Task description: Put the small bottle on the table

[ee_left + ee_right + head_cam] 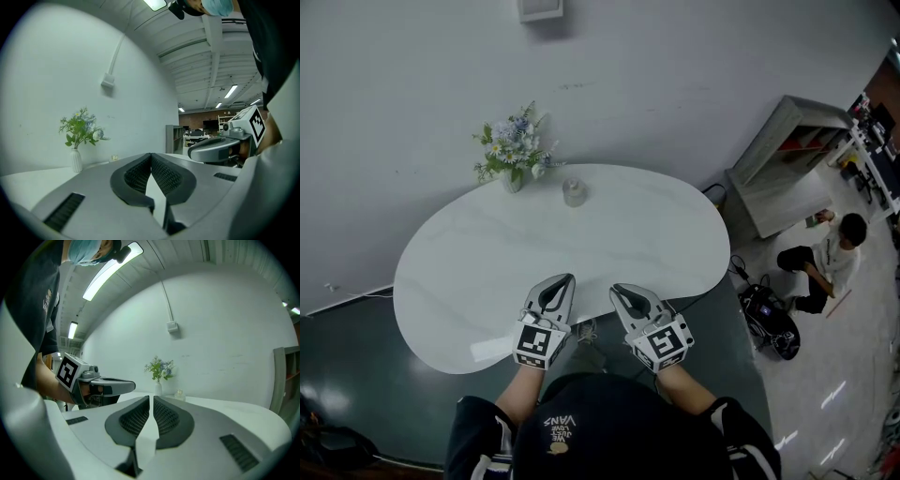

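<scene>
The small clear bottle (573,192) stands upright on the white oval table (478,272), near its far edge beside a vase of flowers (514,155). In the right gripper view the bottle (179,394) shows small and far beyond the jaws, just right of the vase (159,388). My left gripper (565,279) and right gripper (617,289) hover side by side over the table's near edge, both pointing at the far wall. Each is shut with nothing between its pads, as the left gripper view (151,154) and the right gripper view (151,397) both show. The bottle is well ahead of both.
A white wall runs behind the table, with a small box (540,9) mounted on it. To the right are a grey cabinet (787,159), a person sitting on the floor (825,258) and a black bag (769,319). Another dark bag (328,441) lies lower left.
</scene>
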